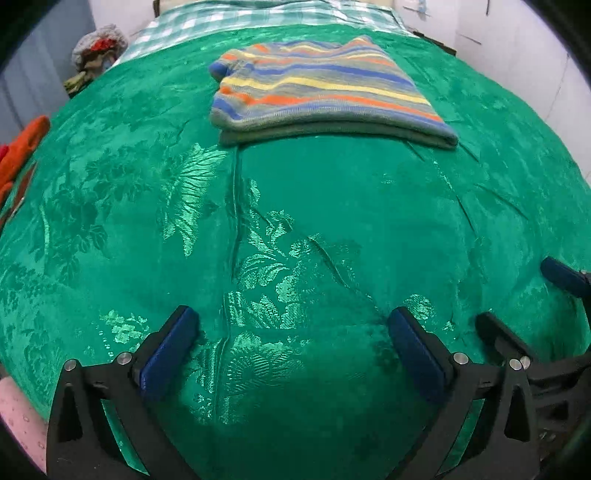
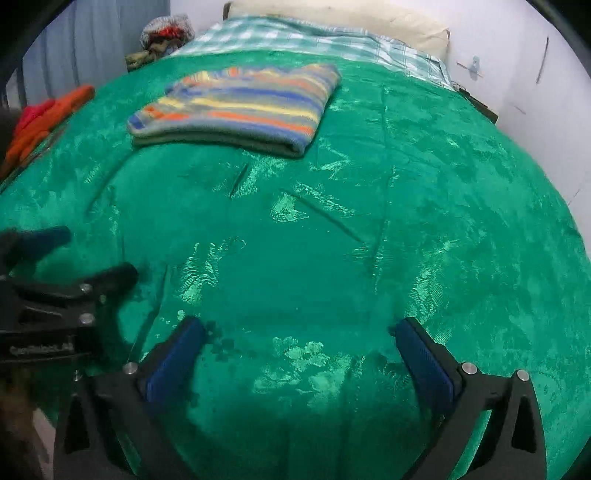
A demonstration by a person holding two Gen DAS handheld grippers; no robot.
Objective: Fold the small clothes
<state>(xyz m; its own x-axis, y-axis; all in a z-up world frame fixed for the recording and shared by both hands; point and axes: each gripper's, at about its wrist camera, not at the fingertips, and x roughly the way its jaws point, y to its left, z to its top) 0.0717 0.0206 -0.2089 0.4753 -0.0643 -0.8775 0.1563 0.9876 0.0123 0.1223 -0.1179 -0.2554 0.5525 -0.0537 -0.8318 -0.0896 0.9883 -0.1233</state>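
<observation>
A small striped knit garment [image 1: 317, 88], in blue, orange, yellow and grey, lies folded flat on the green bedspread [image 1: 295, 229], far from both grippers. It also shows in the right wrist view [image 2: 236, 107]. My left gripper [image 1: 293, 321] is open and empty, low over the bedspread near the front. My right gripper [image 2: 299, 332] is open and empty beside it. The right gripper shows at the right edge of the left wrist view [image 1: 524, 295]. The left gripper shows at the left edge of the right wrist view [image 2: 74, 254].
Orange and red clothes [image 1: 22, 151] lie at the bed's left edge. A heap of mixed clothes [image 1: 96, 51] sits at the far left corner. A checked sheet [image 2: 303, 37] and a pillow [image 2: 340, 18] lie at the head. White walls stand behind and to the right.
</observation>
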